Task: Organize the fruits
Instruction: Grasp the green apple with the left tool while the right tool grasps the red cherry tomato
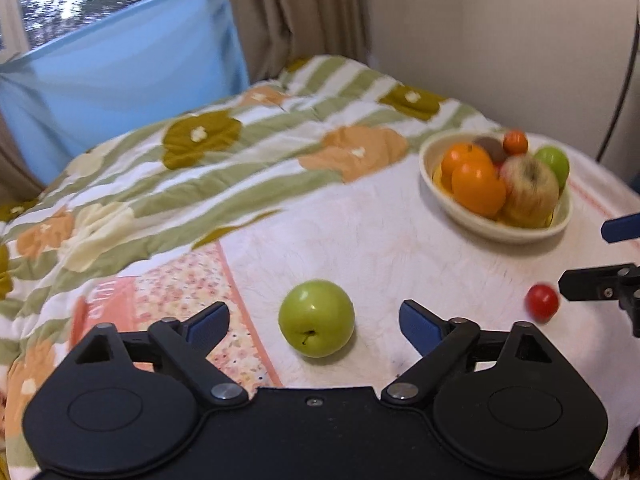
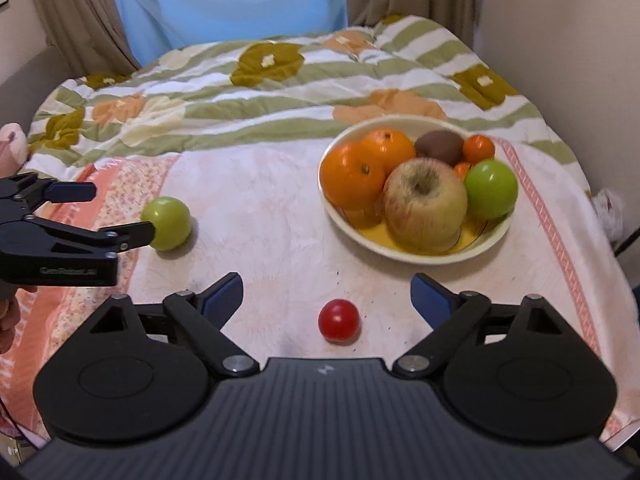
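Soft quilt [image 2: 280, 80] under everything, upper half of both views: uneven, springy base, so any nudged round fruit likely to roll. Cream bowl [image 2: 416, 258], right of centre in the right wrist view, already heaped: two oranges [image 2: 352, 180], a big apple [image 2: 425, 204], a second green apple [image 2: 491, 189], a kiwi and small orange fruit behind. Risk there: no flat spot left, so anything dropped on the pile may bounce out or knock the rim-side apple over the edge. Loose green apple [image 1: 316, 318] lower centre of the left wrist view, on the white cloth, between the spread pads of the left gripper [image 1: 314, 324] but not touched; jaws wide, holding nothing. Smooth waxy skin plus off-centre closing could squirt it forward. Small red tomato [image 2: 339, 320] lower centre of the right wrist view, in front of the right gripper [image 2: 327, 298], jaws wide apart, empty. Smallest target, easiest to miss, push away or crush. Both tools converging near one bowl: collision possible.
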The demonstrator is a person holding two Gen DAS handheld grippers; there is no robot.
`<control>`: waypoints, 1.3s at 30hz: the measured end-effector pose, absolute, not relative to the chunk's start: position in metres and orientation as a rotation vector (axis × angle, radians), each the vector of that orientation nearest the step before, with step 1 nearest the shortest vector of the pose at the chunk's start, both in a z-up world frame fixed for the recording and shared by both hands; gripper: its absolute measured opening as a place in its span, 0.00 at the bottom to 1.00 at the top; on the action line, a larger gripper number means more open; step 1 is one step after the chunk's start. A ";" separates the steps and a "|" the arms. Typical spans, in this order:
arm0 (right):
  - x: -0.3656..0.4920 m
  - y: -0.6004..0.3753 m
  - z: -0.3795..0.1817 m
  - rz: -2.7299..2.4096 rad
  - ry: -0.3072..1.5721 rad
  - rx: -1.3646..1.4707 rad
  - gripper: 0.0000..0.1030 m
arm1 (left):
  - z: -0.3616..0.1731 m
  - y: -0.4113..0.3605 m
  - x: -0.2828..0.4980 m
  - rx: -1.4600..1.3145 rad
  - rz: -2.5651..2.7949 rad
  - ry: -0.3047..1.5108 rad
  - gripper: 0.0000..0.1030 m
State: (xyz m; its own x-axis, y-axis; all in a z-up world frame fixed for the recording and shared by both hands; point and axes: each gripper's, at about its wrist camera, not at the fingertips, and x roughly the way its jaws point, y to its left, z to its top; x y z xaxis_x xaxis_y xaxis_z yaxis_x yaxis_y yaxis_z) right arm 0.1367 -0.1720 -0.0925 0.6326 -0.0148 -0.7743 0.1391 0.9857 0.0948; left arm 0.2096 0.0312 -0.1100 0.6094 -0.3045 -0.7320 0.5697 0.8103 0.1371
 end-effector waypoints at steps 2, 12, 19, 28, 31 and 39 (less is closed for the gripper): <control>0.140 -0.168 -0.102 -0.104 0.897 0.157 0.97 | -0.121 0.029 0.216 0.396 -0.537 0.782 0.85; 0.148 -0.160 -0.134 -0.162 0.939 0.179 0.92 | -0.149 0.026 0.235 0.431 -0.581 0.810 0.74; 0.151 -0.162 -0.143 -0.188 0.952 0.178 0.85 | -0.155 0.026 0.240 0.439 -0.596 0.812 0.58; 0.153 -0.162 -0.153 -0.207 0.963 0.179 0.69 | -0.155 0.026 0.237 0.454 -0.602 0.803 0.57; 0.154 -0.162 -0.156 -0.208 0.963 0.174 0.63 | -0.155 0.025 0.237 0.456 -0.601 0.801 0.57; 0.155 -0.162 -0.160 -0.207 0.962 0.159 0.45 | -0.155 0.027 0.232 0.457 -0.599 0.793 0.57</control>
State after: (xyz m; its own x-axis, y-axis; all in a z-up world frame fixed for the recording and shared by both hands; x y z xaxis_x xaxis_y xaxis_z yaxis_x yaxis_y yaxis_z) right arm 0.1554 -0.1620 -0.1595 0.5549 -0.1044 -0.8254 0.2451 0.9686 0.0423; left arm 0.2324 0.0269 -0.1547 0.5534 -0.3226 -0.7680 0.6506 0.7431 0.1567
